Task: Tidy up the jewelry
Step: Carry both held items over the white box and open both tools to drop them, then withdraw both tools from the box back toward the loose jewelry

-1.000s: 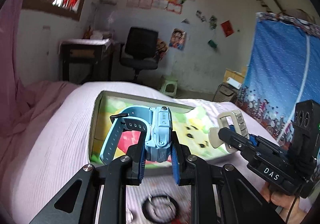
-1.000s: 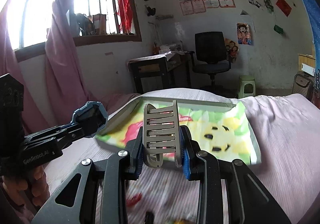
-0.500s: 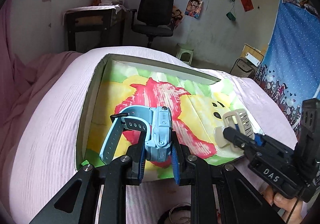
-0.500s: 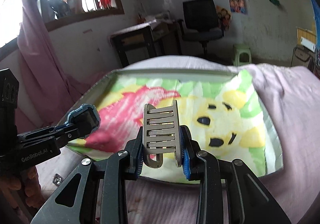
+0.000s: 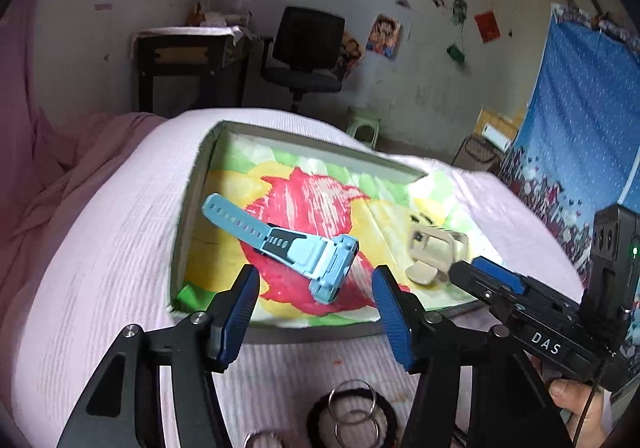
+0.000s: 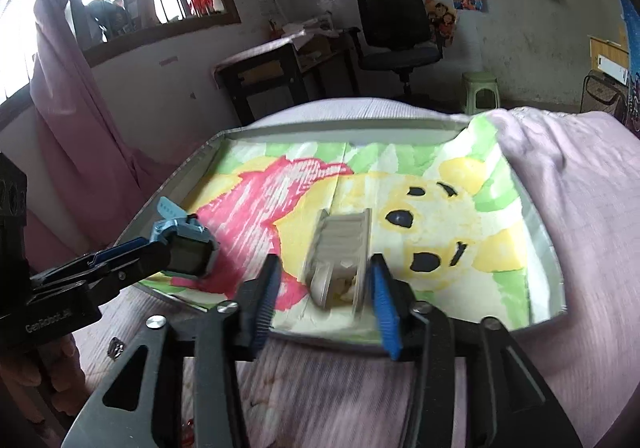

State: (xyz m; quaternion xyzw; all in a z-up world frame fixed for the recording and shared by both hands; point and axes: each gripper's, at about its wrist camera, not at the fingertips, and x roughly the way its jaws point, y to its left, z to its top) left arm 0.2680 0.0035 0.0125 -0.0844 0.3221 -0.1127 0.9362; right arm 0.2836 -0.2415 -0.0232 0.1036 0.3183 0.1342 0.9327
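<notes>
Bed [image 5: 100,268] with pale pink ribbed cover. Shallow grey tray [image 5: 192,208] lies on it, lined with a red-yellow-green picture. Near edge of bed: black hair tie [image 5: 320,414], metal rings [image 5: 352,404] on it, small metal clip [image 6: 115,348] off left.

Watch [image 5: 308,252]: light-blue matt plastic | hair clip [image 6: 340,248]: beige plastic, blurred | tray [image 5: 192,184] wall: grey card-like, lined with coloured paper | my bedcover [image 5: 100,248]: pink ribbed cloth | rings [image 5: 352,408], lower frame: shiny metal.
</notes>
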